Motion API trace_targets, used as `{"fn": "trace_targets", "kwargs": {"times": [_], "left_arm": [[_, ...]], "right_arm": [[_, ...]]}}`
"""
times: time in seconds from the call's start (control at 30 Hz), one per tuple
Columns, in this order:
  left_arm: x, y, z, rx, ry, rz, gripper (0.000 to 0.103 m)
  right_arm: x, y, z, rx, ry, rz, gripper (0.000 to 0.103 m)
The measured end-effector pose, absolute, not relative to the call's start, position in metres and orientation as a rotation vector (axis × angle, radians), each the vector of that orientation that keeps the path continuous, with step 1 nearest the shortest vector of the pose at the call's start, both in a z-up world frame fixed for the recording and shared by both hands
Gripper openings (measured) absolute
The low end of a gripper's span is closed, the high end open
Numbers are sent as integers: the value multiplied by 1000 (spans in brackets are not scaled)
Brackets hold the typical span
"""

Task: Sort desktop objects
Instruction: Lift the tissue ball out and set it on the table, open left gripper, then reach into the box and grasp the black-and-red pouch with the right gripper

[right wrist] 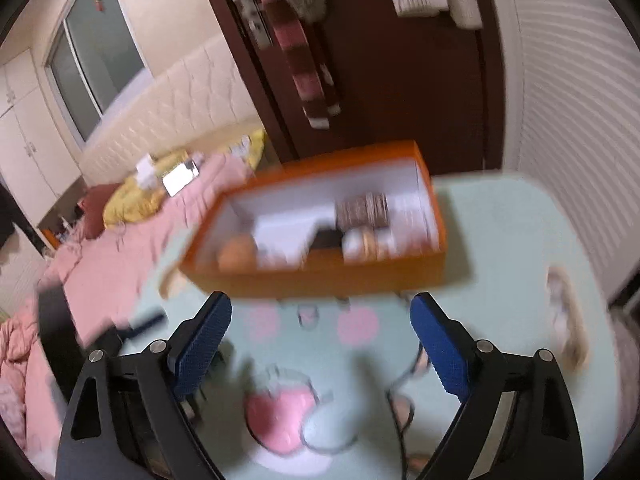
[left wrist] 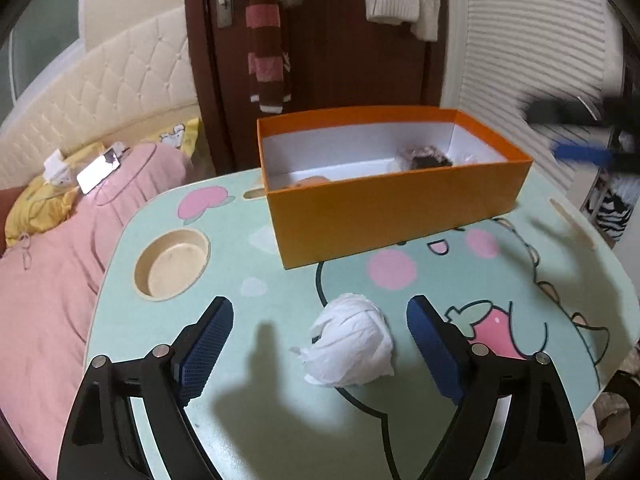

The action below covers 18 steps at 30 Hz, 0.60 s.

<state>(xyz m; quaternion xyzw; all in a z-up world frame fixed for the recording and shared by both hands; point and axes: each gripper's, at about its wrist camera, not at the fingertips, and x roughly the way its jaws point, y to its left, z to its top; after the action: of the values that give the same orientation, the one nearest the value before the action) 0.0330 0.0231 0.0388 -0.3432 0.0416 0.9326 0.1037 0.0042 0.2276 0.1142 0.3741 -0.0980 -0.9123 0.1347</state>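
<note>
A crumpled white tissue (left wrist: 349,344) lies on the mint cartoon table (left wrist: 248,412), between the blue fingers of my left gripper (left wrist: 320,312), which stands open around it without touching. Behind it sits an orange box (left wrist: 384,216) holding a few items, among them a dark furry thing (left wrist: 424,156). In the blurred right wrist view my right gripper (right wrist: 321,308) is open and holds nothing, above the table in front of the orange box (right wrist: 332,276). That gripper also shows as a blurred dark and blue shape (left wrist: 580,136) at the right of the left wrist view.
A round cup recess (left wrist: 172,264) is sunk into the table's left side. A pink quilt (left wrist: 60,272) with a phone (left wrist: 98,172) lies on the bed at left. A dark door (left wrist: 352,64) hung with a striped scarf and clothes stands behind the box.
</note>
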Motion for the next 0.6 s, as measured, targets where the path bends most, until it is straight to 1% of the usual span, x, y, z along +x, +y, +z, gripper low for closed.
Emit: {"fn": "trace_targets", "kwargs": {"times": [0.17, 0.23, 0.27, 0.3, 0.33, 0.5, 0.6], "left_arm": [[40, 20, 51, -886, 69, 2796, 88], [40, 17, 53, -880, 61, 2815, 89], [40, 15, 53, -885, 55, 2818, 89], [39, 13, 53, -891, 47, 2820, 89], [38, 11, 52, -898, 35, 2819, 89], [34, 6, 49, -938, 9, 2817, 89], [34, 7, 46, -963, 14, 2811, 89]], "right_arm": [[-47, 210, 101, 1332, -201, -2549, 91], [-67, 203, 96, 1428, -168, -2505, 78], [-78, 200, 94, 1476, -151, -2482, 74], [-88, 196, 91, 1523, -134, -2457, 66], [-98, 193, 89, 1570, -116, -2432, 62], [-147, 176, 76, 1785, -30, -2303, 60], [-152, 171, 73, 1794, 35, -2302, 60]]}}
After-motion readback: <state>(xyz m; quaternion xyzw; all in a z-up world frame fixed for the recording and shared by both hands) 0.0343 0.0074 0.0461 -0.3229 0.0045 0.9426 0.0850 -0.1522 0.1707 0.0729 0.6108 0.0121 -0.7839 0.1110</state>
